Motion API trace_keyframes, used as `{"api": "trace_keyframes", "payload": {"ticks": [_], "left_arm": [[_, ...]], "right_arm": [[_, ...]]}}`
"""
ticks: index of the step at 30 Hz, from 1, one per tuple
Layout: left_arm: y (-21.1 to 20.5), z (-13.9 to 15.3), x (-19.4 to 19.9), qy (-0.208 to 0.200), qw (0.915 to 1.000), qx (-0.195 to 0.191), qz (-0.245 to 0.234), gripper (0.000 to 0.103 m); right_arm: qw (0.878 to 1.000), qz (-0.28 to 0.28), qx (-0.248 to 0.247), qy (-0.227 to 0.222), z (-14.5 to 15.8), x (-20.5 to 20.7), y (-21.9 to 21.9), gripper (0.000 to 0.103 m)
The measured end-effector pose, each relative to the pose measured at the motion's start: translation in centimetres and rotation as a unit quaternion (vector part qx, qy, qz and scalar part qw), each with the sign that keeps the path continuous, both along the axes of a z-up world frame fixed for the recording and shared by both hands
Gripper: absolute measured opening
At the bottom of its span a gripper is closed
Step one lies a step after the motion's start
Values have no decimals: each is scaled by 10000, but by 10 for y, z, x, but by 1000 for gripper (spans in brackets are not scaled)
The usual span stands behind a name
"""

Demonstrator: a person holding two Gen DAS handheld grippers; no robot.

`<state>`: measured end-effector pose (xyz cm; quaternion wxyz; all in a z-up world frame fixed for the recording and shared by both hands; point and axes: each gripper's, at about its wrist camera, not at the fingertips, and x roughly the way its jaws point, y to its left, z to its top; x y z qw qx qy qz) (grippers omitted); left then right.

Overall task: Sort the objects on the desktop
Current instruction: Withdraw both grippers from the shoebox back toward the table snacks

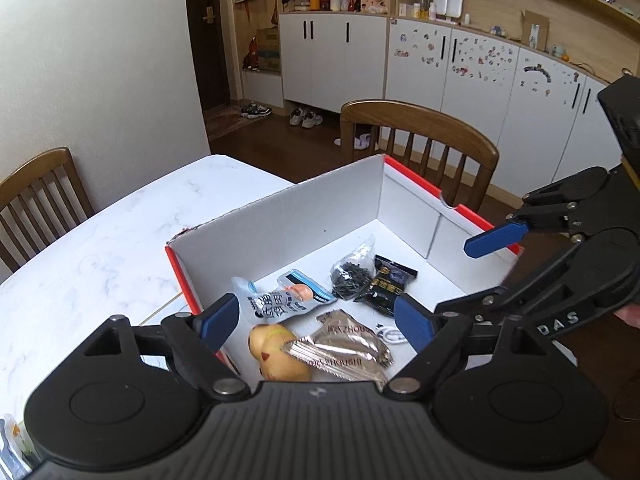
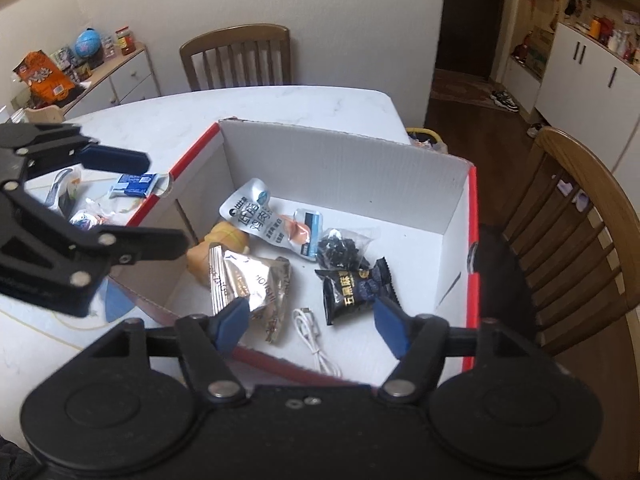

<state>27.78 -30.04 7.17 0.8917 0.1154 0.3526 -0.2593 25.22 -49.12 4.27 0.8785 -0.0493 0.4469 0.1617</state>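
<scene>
A white box with red edges (image 1: pixel 280 216) (image 2: pixel 344 160) stands on the marble table. In it lie a silver-brown snack packet (image 1: pixel 344 350) (image 2: pixel 250 284), a yellow toy (image 1: pixel 276 354) (image 2: pixel 224 246), a grey chicken packet (image 1: pixel 276 300) (image 2: pixel 256 216), a clear bag of dark bits (image 1: pixel 352 274) (image 2: pixel 340 248), a black packet (image 1: pixel 386 286) (image 2: pixel 356 292) and a white cable (image 2: pixel 314 340). My left gripper (image 1: pixel 316 320) is open and empty above the box's near end. My right gripper (image 2: pixel 310 322) is open and empty above the box; it also shows in the left wrist view (image 1: pixel 486 276).
Several small packets (image 2: pixel 132 186) lie on the table (image 2: pixel 280 108) left of the box. Wooden chairs stand at the far side (image 1: pixel 420 140), the left (image 1: pixel 36 196) and the right (image 2: pixel 576 240). White cabinets (image 1: pixel 480 88) line the back wall.
</scene>
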Motion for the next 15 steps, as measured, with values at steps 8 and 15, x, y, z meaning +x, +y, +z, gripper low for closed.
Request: {"api": "trace_keyframes", "payload": {"ticks": [8,15], "left_arm": [[20,8,-21,-56,9996,-244,-129,91],[45,12,-32,-175,9992,-360,-63,103]], "right_arm": [[9996,-209,-22,-201,8,-19,16,76],[9985,-371,-129,-376,9,-30,39,78]]}}
